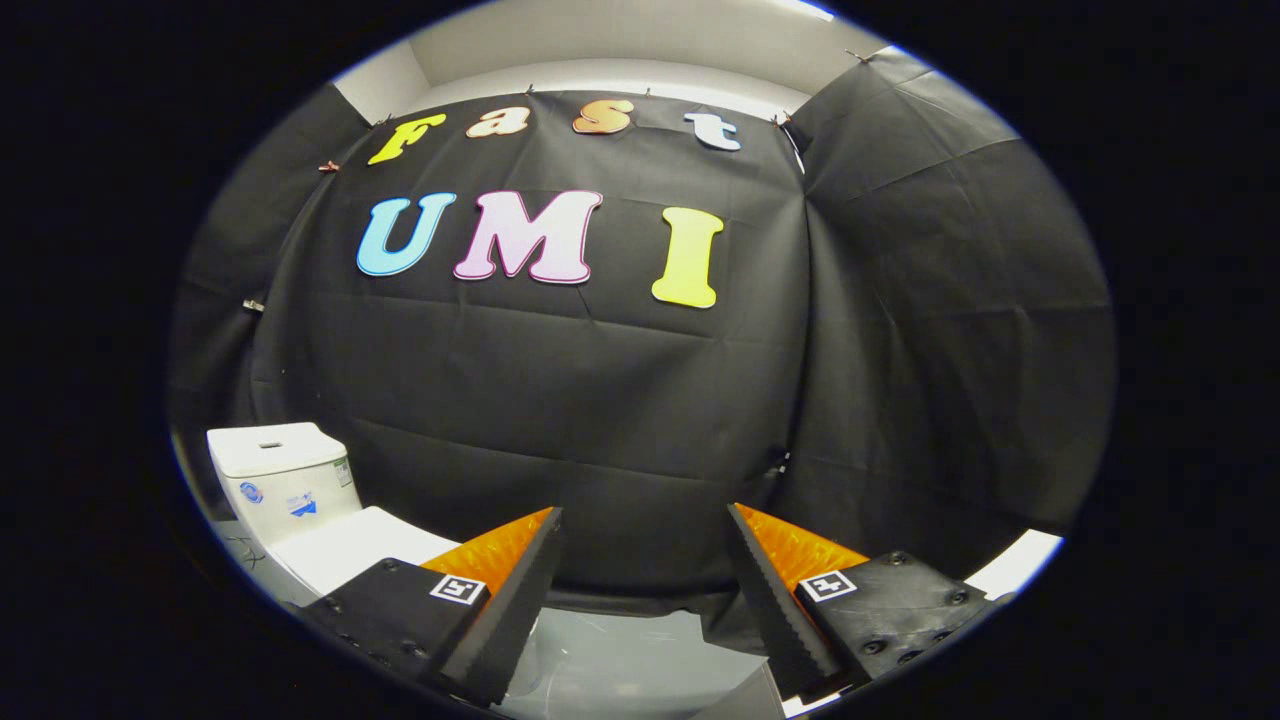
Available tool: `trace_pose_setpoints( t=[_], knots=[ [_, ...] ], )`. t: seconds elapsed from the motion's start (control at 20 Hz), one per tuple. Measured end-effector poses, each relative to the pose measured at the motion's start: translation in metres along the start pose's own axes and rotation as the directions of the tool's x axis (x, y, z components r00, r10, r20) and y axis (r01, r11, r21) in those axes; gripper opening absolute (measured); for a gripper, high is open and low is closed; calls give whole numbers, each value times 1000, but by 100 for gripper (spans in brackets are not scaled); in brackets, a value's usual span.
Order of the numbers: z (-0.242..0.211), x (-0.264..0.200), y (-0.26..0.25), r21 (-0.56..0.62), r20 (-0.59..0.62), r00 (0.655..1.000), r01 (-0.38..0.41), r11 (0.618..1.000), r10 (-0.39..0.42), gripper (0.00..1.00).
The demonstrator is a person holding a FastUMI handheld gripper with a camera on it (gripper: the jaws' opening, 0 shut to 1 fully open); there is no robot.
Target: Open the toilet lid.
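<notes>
Black cloth wall [620, 400] hangs across the back of the booth, with a second cloth panel [950, 330] angled off on the right. Pale grey floor [620, 660] below. One gripper [645, 570], jaws spread wide, nothing between the two fingers [510, 590]. One white toilet [300, 510] sits well off to the left, beyond the left finger: one tank [280, 470] with a flush button on top and two stickers on its front; lid [355, 550] down, closed, partly hidden behind the left finger.
</notes>
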State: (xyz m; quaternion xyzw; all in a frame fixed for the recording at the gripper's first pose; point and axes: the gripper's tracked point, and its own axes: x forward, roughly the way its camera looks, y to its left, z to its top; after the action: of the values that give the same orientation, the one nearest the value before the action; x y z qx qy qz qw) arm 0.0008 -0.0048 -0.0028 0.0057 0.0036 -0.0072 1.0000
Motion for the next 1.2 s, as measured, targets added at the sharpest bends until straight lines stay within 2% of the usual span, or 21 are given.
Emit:
trace_pose_setpoints(
  t=[0.8, 1.05, 1.2],
  knots=[
    [-6, 2, 14, -2, -22, 999, -39, 999, 39, 98],
    [-17, 17, 22, 17, -54, 995, -79, 997, 80, 98],
    [-46, 28, 36, 40, -128, 981, -139, 989, 143, 98]
  ],
)
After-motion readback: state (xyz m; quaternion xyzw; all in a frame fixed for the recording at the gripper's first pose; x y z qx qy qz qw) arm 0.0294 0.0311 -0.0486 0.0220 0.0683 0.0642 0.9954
